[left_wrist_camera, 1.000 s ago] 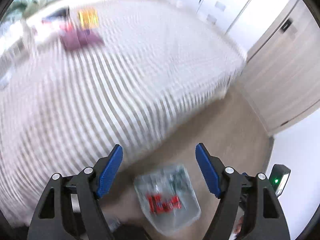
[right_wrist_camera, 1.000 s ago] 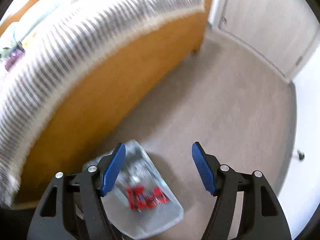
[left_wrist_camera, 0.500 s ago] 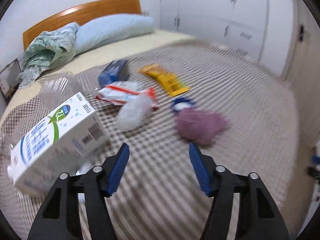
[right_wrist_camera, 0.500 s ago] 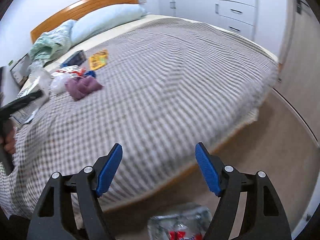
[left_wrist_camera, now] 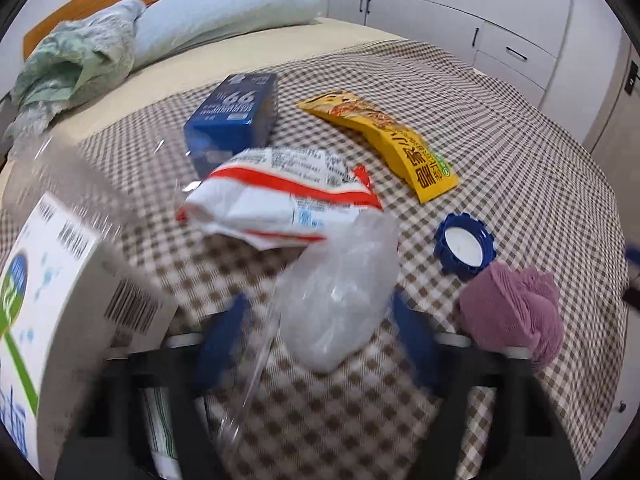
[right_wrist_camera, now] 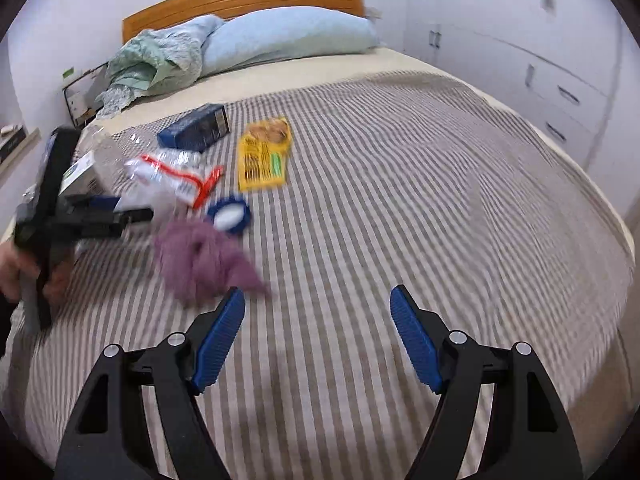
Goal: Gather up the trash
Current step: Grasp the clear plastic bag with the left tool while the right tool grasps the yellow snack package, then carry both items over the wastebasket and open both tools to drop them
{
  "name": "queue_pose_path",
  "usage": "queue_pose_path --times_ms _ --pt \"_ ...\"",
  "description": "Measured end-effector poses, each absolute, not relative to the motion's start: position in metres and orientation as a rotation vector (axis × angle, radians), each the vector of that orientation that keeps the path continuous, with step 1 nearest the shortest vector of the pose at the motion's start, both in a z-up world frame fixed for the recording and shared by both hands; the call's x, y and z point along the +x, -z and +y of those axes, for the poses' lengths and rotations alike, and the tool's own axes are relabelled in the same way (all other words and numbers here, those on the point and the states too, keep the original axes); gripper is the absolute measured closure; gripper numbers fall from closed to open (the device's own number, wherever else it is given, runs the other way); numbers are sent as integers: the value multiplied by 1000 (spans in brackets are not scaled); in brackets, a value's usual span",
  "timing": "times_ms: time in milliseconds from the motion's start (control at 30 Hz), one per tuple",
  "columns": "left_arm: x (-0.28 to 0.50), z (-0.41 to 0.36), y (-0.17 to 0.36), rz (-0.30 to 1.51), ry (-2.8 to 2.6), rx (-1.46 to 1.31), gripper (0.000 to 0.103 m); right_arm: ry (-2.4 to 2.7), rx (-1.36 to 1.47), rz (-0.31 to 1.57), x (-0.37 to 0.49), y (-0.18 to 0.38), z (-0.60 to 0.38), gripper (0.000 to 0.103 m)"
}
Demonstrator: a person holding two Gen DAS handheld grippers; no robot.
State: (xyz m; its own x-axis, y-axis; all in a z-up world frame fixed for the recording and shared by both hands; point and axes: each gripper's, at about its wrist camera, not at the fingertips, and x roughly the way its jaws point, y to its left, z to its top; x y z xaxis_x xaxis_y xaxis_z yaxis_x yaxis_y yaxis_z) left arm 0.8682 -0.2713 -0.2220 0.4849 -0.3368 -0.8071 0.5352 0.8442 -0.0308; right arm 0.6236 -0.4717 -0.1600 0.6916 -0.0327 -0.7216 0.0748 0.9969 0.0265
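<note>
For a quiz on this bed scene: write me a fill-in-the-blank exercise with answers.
1. The snack packet beside the blue box is ____ in colour.
2. The blue cap lies with its white inside facing ____.
3. The crumpled cloth next to the cap is ____.
4. The right gripper holds ____.

Answers: yellow; up; purple; nothing

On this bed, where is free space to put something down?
The checked blanket is bare right of the yellow wrapper toward the drawers. Crowded: blue box, white-red packet, blue lid, purple cloth.
</note>
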Motion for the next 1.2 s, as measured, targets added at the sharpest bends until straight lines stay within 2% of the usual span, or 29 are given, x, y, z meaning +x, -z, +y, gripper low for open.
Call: queue_pose_path --times_ms 100,300,433,467,500,533,767,1000,1200 --pt "863 -270 214 943 552 205 93 14 74 836 686 164 -471 31" --pt "832 -249 174 830 563 188 96 3 -77 945 789 192 -433 31" --pt "835 -228 163 831 524 116 96 26 -59 1055 826 212 -432 31" --pt "837 -224 162 838 520 102 96 25 -48 1070 831 215 -433 34" --pt "837 -218 161 839 515 88 97 17 -17 1089 834 217 -437 47" --pt "836 -213 160 837 510 83 97 16 -2 1086 833 216 -437 47" --pt "817 -186 138 845 472 48 97 62 -103 1000 769 170 -429 51" --pt "743 -171 71 817 500 -7 97 87 -88 899 645 90 -442 51" --pt "665 -179 20 762 537 -7 97 84 -157 854 532 54 -446 51"
